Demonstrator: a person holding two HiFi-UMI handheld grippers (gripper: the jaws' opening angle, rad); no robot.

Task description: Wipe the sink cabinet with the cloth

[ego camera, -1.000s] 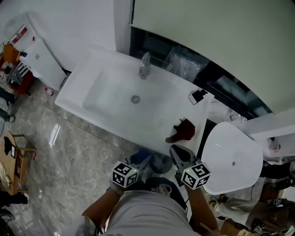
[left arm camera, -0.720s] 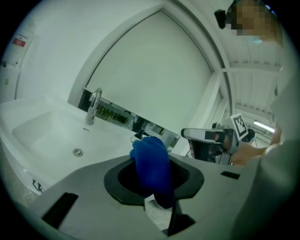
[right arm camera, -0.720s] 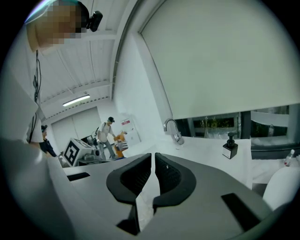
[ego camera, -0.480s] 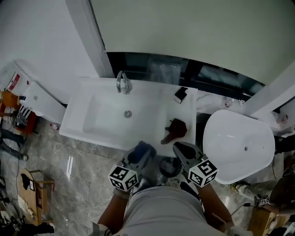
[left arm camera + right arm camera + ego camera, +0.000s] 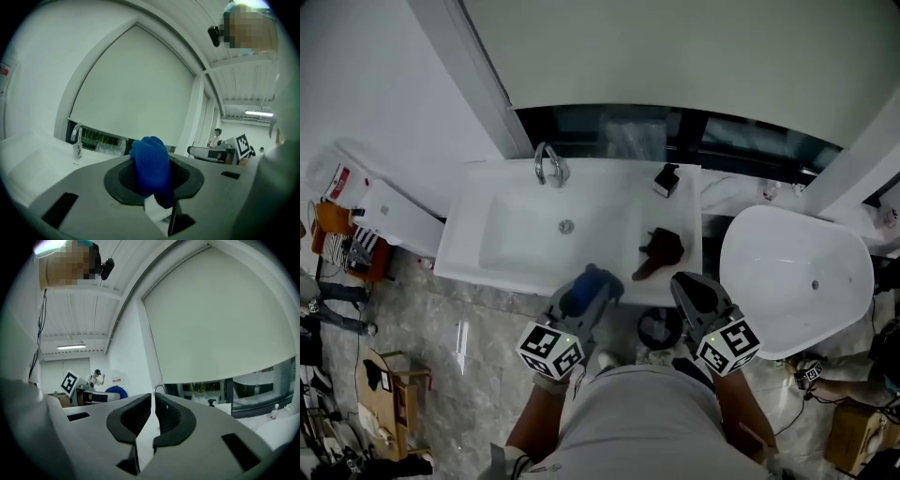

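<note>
Left tool (image 5: 592, 289): clamped on the blue cloth (image 5: 151, 168). The wad sticks out above and hangs below the jaws.
Right tool (image 5: 153, 414): jaws drawn to a thin slit with nothing in it. It sits low right of centre in the head view.
Cloth position: lower centre of the head view, at the front edge of the sink cabinet (image 5: 502, 274). We can't tell whether it touches.
Worktop (image 5: 675, 211): the flat right of the basin (image 5: 530, 234) carries a brown thing (image 5: 659, 251) near the front edge and a small black item (image 5: 666, 178) at the back.
Risk 1: the cloth is pinched as a bunched fold. We judge that drag on a wipe stroke could pull it out of the jaws.
Risk 2: a sweep to the right would meet the brown thing first. It sits close to the edge, so we'd expect it to be shoved off.
Risk 3: the wad is small against the tool nose. If the angle is too steep, hard jaw tips rub the white surface instead of fabric.
Risk 4: the idle right tool is near the same front corner and could clip the edge or the brown thing.
Risk 5: the faucet (image 5: 547, 164) at upper centre-left could snag the cloth if we wipe round it.
</note>
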